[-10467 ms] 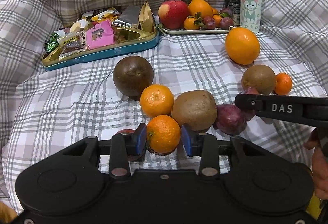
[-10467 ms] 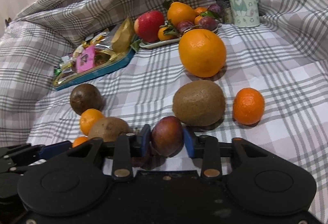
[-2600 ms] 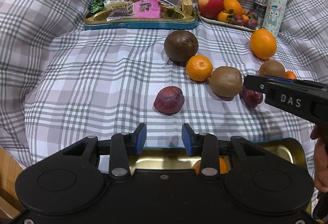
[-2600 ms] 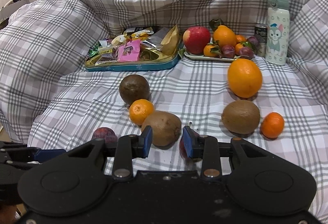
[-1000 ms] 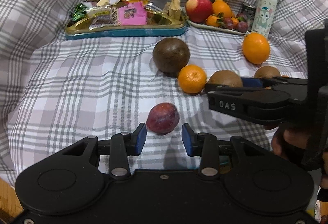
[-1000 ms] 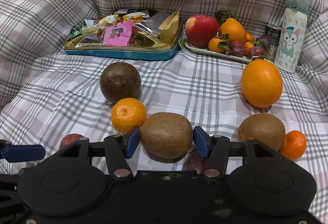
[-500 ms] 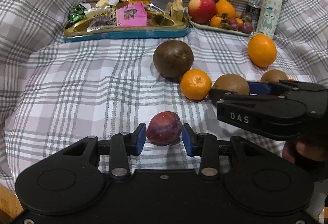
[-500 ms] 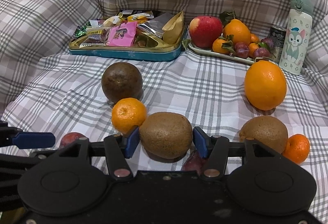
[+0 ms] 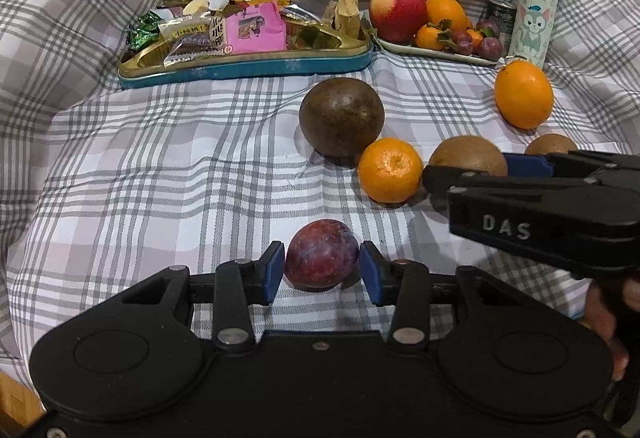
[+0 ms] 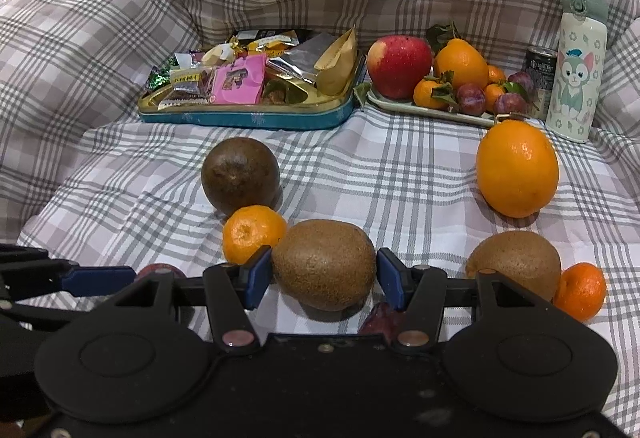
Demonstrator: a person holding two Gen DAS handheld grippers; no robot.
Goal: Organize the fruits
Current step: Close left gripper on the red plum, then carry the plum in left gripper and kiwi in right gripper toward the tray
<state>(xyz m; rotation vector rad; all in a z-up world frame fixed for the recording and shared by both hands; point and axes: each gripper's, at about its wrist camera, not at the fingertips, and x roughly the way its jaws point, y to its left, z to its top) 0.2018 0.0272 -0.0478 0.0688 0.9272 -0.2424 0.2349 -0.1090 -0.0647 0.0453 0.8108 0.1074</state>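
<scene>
Both tongs set around loose fruit on the checked blanket (image 9: 160, 177), neither yet pinching.

Largest first, we noted the blanket under everything, with the snack tin (image 9: 244, 65) and the fruit tray (image 10: 424, 109) at its far side. Nearer lay a large orange (image 10: 516, 167), a round brown fruit (image 9: 342, 116), two kiwis, two mandarins and plums. Our right tongs (image 10: 324, 274) were spread around the near kiwi (image 10: 324, 264), the blue pads just beside its skin, contact unclear. Our left tongs (image 9: 322, 272) were spread around the plum (image 9: 322, 254), with small gaps showing on both sides. We judged this the grasp step for two fruits at once. Next, each pair needed closing gently, since both fruits bruise, then lifting clear of the mandarin (image 10: 252, 234) touching the kiwi.
</scene>
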